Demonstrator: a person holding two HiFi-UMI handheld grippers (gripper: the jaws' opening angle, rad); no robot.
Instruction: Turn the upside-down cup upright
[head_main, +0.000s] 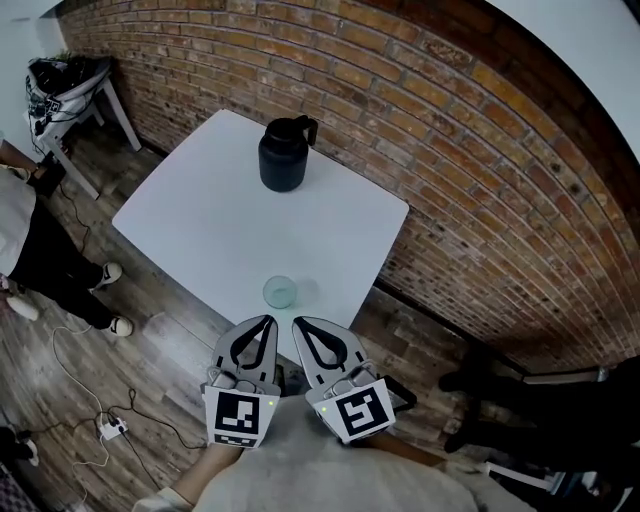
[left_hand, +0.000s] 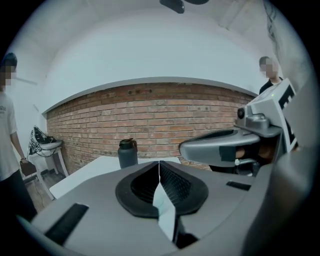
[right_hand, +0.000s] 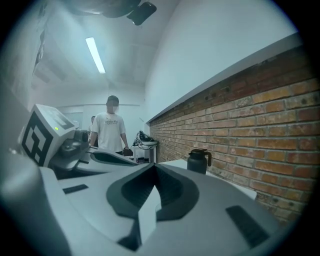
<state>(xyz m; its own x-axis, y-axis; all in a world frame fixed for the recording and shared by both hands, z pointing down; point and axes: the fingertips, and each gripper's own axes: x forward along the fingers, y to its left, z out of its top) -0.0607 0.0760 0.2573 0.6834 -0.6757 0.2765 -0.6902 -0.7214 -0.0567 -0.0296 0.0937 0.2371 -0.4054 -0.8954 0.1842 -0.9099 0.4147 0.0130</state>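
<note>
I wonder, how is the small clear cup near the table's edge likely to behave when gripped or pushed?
The cup looks small and see-through, so probably light and smooth, perhaps slippery; if glass, breakable. Its round wall suggests it would roll once tipped. It stands near the front edge of the table, so a push that way could drop it.

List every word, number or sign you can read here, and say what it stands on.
No text here is readable.
White T-shirt: chest print, too small to read.
Marker cubes: black-and-white square patterns only, no letters.
Black jug: no label visible.
</note>
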